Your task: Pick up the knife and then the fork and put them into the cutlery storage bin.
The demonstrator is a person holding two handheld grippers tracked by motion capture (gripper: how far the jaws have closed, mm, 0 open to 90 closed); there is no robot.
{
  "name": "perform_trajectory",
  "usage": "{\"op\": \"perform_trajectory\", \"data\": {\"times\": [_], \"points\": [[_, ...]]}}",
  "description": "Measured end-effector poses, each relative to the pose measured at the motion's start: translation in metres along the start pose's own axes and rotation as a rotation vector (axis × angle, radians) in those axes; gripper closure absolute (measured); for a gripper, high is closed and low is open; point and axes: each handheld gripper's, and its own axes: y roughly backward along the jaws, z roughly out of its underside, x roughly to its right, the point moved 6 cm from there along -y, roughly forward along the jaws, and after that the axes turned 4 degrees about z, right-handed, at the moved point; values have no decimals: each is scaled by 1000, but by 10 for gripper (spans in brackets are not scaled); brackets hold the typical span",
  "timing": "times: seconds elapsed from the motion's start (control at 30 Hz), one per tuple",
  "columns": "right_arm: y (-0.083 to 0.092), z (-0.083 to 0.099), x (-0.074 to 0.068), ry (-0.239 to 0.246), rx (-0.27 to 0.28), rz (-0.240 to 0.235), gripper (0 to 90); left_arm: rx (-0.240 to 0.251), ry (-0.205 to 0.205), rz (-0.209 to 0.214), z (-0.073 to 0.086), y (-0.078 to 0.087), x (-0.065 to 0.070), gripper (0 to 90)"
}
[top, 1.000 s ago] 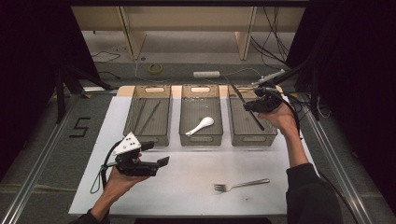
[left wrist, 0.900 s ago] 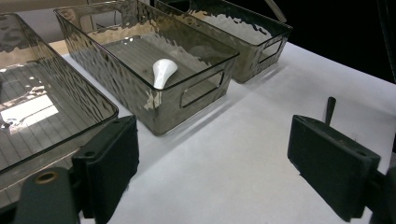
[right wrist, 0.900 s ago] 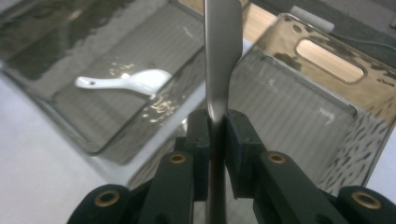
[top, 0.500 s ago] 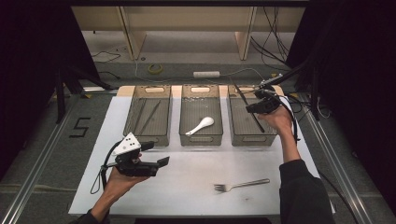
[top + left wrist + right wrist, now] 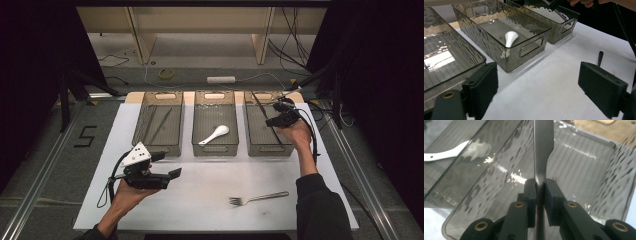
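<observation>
1. The right tongs (image 5: 539, 185) squeeze a dark knife (image 5: 543, 150) over the right bin (image 5: 584, 157).
2. Go down slowly, lay the knife flat on the bin's floor, then let go.
3. The left tongs (image 5: 537, 85) wait wide open, holding nothing, above the white worktop (image 5: 554, 82).
</observation>
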Motion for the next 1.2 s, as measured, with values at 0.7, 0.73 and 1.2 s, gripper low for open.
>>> {"op": "perform_trajectory", "data": {"times": [0.7, 0.73, 1.2], "points": [[-17, 11, 1, -58, -45, 10, 625, 0, -1, 0, 0, 0, 1, 160], [-14, 10, 0, -48, -32, 15, 615, 0, -1, 0, 0, 0, 1, 160], [44, 16, -34, 146, 62, -90, 300, -1, -1, -5, 0, -1, 1, 160]]}}
